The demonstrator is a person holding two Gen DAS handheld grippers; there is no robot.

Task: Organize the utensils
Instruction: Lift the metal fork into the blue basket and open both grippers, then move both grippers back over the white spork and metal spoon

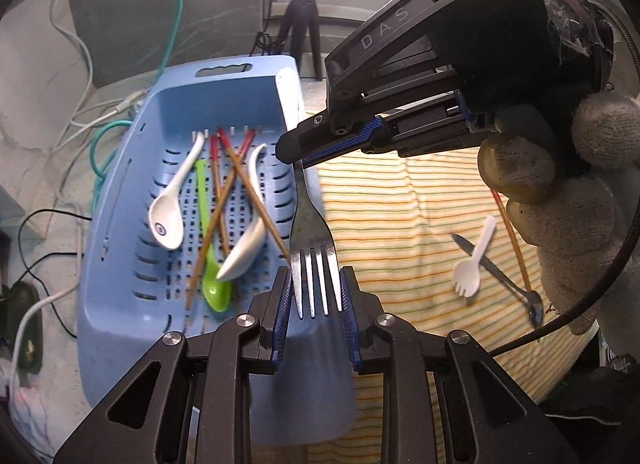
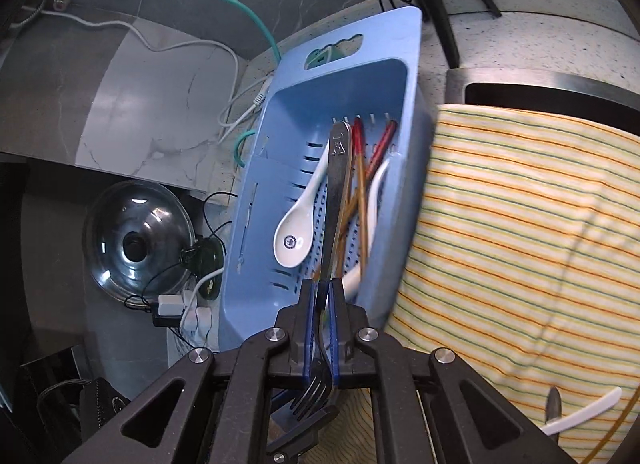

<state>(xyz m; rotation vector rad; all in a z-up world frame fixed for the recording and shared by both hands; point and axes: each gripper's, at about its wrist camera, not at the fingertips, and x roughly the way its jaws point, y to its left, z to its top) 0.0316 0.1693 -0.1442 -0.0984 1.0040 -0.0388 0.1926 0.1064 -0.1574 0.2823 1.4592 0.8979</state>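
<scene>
A metal fork (image 1: 314, 248) hangs over the right rim of the blue slotted basket (image 1: 120, 248). My right gripper (image 1: 294, 153) is shut on the fork's handle. My left gripper (image 1: 316, 296) has its pads on either side of the fork's tines, shut on them. In the right wrist view my right gripper (image 2: 322, 298) clamps the fork (image 2: 336, 191) above the basket (image 2: 248, 264). The basket holds two white spoons (image 1: 170, 207), a green spoon (image 1: 214, 284) and several red-tipped chopsticks (image 1: 240, 183).
A striped cloth (image 1: 400, 232) lies right of the basket with a white plastic fork (image 1: 474, 264), a dark metal spoon (image 1: 516, 288) and a chopstick (image 1: 516, 240) on it. Cables (image 1: 80, 115) run left of the basket. A tripod (image 1: 304, 19) stands behind. A glass lid (image 2: 138, 242) lies to the left.
</scene>
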